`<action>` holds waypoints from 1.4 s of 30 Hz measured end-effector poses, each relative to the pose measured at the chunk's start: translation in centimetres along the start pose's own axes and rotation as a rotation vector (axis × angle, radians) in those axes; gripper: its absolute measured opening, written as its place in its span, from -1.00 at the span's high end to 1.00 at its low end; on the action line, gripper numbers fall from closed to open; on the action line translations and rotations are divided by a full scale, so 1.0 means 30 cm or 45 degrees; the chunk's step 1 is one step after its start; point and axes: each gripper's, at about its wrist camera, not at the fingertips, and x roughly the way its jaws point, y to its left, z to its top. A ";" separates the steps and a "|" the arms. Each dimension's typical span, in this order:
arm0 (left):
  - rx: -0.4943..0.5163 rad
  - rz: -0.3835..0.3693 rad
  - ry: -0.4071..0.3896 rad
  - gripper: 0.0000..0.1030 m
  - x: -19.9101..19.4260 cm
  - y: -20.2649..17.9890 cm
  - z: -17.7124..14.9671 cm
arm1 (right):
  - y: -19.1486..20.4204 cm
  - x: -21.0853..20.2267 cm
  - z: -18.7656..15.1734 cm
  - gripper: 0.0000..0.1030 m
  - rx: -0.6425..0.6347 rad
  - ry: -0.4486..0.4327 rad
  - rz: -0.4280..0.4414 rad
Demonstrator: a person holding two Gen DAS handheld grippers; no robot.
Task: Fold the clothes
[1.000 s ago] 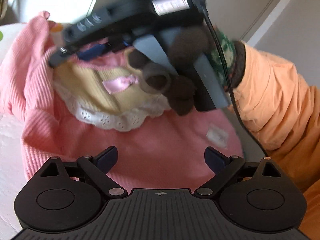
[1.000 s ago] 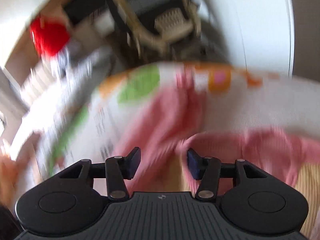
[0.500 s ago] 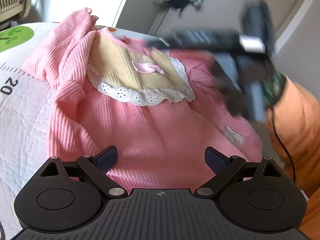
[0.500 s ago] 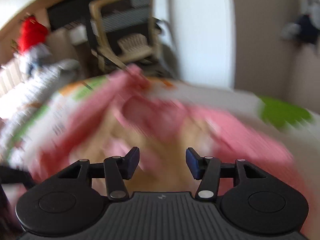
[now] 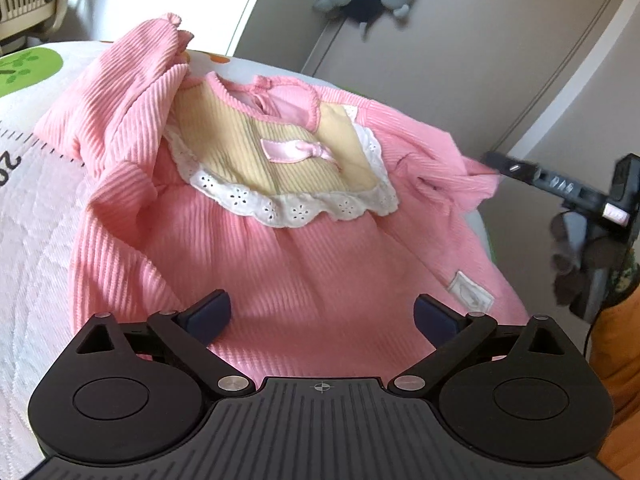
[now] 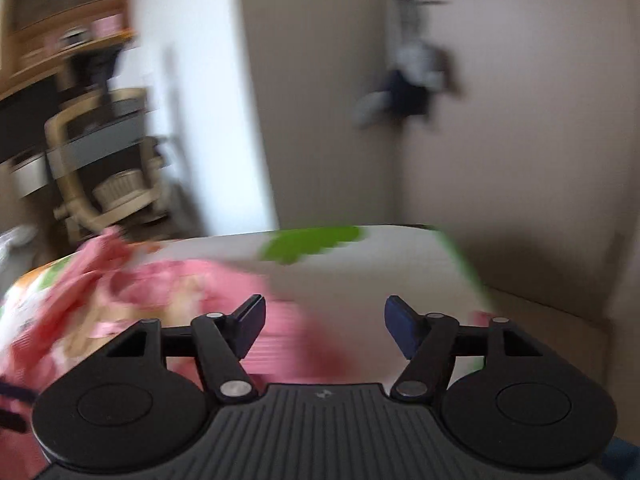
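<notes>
A pink ribbed baby garment (image 5: 304, 264) with a yellow bib, white lace trim and a pink bow lies face up on the quilted mat (image 5: 28, 216). Its left sleeve is bunched up and its right sleeve (image 5: 460, 168) is stretched out sideways. My left gripper (image 5: 320, 310) hovers over the hem, jaws opening wide, with only fabric below them. The right gripper (image 6: 325, 312) is blurred by motion at the garment's right side. Its jaws are opening and nothing is between them. In the left wrist view its black body (image 5: 580, 196) sits just off the sleeve end, in a dark gloved hand (image 5: 576, 268).
A stuffed toy (image 5: 368, 0) hangs on the beige wall behind the bed. A beige chair (image 6: 108, 184) stands at the far left. The mat has green patches (image 6: 312, 240) and a printed ruler along its left edge. An orange sleeve (image 5: 616, 344) is at the right.
The right gripper swept from above the bib out to the garment's right side and opened wider. The right sleeve now lies spread out. The left gripper stayed over the hem.
</notes>
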 end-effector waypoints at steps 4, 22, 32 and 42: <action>-0.002 -0.004 0.011 -1.00 -0.003 -0.010 0.004 | -0.039 -0.019 -0.072 -0.40 0.000 0.045 0.114; 0.051 -0.014 -0.037 -1.00 -0.025 -0.015 -0.031 | -0.080 0.114 0.118 0.23 0.113 -0.075 -0.224; 0.042 -0.014 -0.036 -1.00 -0.025 -0.011 -0.027 | -0.326 0.316 -0.074 0.07 0.807 0.070 -0.062; 0.059 0.046 -0.008 -1.00 -0.011 -0.039 -0.017 | -0.046 0.274 0.168 0.86 0.285 -0.164 0.160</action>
